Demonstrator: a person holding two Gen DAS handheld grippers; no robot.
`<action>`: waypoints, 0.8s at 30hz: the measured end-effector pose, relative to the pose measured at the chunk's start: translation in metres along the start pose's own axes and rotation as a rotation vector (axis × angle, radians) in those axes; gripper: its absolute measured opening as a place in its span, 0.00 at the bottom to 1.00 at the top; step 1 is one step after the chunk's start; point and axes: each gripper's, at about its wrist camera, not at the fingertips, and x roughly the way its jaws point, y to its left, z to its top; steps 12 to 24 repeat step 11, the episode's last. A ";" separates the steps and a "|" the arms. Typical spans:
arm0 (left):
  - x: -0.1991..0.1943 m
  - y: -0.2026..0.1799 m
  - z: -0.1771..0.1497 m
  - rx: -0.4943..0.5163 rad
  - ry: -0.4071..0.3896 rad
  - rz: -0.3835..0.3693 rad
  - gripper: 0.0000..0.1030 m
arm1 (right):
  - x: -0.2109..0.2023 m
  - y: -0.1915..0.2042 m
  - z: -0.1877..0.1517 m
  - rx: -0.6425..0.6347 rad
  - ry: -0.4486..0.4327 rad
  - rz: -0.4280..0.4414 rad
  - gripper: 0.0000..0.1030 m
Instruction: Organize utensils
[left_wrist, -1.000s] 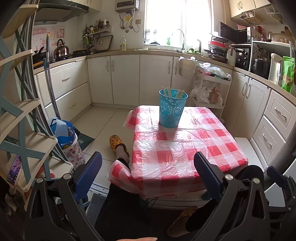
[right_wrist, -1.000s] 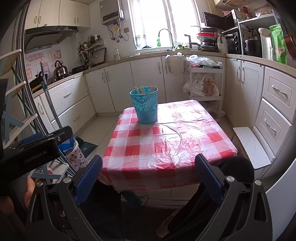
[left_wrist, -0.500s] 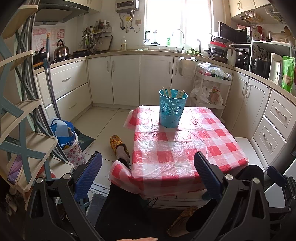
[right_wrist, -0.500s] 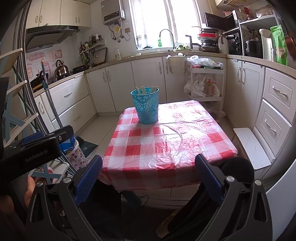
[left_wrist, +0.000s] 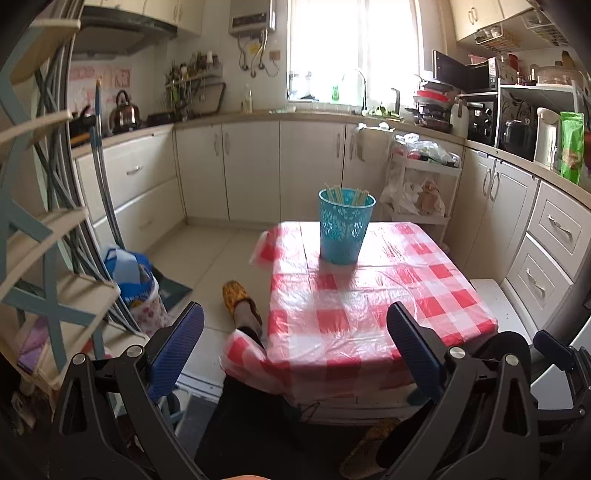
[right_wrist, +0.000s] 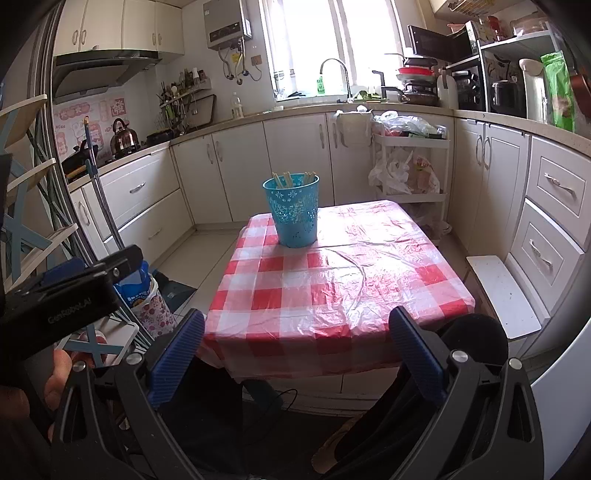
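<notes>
1. Turquoise perforated basket (left_wrist: 346, 226) stands upright on the far part of the bench (left_wrist: 369, 310), which wears a red-and-white checked plastic cover. Pale chopsticks (left_wrist: 347, 195) poke out of its top. No loose utensils show on the cover.
2. Left gripper (left_wrist: 295, 347): fingers spread wide, nothing held, hovering off the near-left edge of the bench, well short of the basket.
3. Right gripper (right_wrist: 295, 347): same story, fingers wide apart and empty, near the front edge of the bench. The left gripper's body shows at the left of this view.
4. Judgement: with everything already in the basket, the job looks finished or nearly so; this reads as a pulled-back idle pose.
5. If more handling is needed: come in from above the basket rim, line the fingers up along the sticks, and pinch the bundle near the top. The basket looks light and the plastic cover slick, so avoid side pushes or it may slide or tip.
6. Versus the earlier frames: practically nothing. Basket, sticks and cover sit the same; both grippers hold the same wide opening, with only slight camera drift.
</notes>
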 end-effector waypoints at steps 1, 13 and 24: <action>0.000 0.000 0.000 0.001 0.001 0.004 0.93 | -0.001 0.001 0.000 -0.001 -0.002 -0.002 0.93; 0.008 -0.003 0.000 -0.006 0.047 0.013 0.93 | -0.001 -0.003 0.000 -0.002 0.000 0.002 0.93; 0.008 -0.003 0.000 -0.006 0.047 0.013 0.93 | -0.001 -0.003 0.000 -0.002 0.000 0.002 0.93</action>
